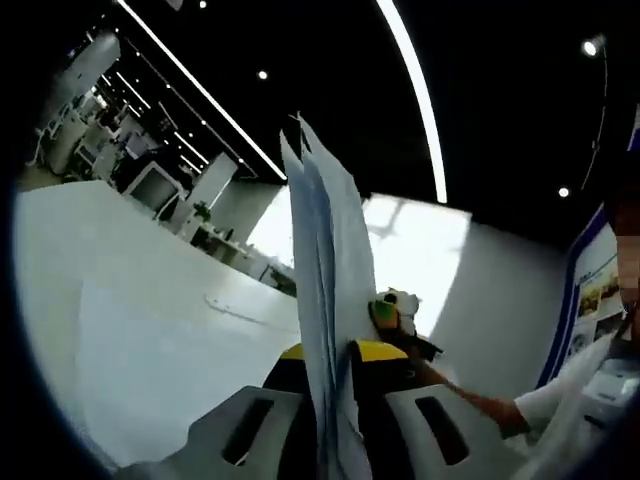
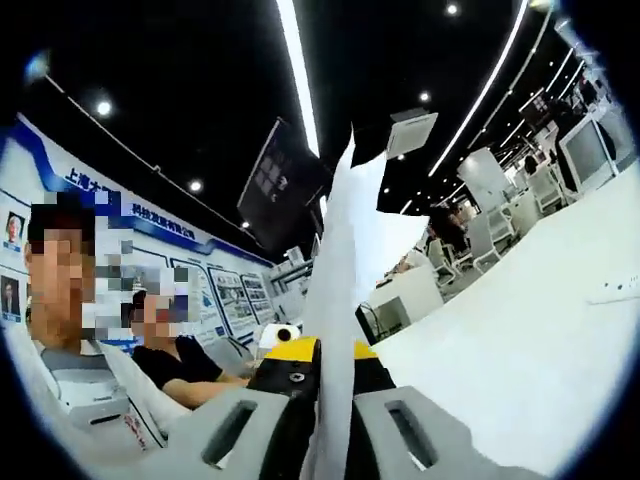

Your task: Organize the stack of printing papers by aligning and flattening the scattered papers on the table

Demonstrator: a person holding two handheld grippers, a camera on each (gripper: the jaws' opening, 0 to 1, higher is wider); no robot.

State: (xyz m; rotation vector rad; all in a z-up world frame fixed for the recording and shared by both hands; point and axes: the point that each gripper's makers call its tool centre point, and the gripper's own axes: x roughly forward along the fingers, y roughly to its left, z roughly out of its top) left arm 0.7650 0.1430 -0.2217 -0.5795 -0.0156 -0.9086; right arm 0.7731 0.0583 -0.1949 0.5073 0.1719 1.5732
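White table (image 1: 120,300), flat sheet (image 1: 180,370)

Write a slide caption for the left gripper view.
Left hand-held gripper clamps upright paper sheets above a white table.

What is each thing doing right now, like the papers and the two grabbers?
Papers: standing on edge, lifted off the table, sheets fanned apart at the top, not yet aligned.
Left gripper: shut on the papers.
Right gripper: shut on the papers.
Table: white; one flat white item lies on it.
Ceiling light strips: switched on.
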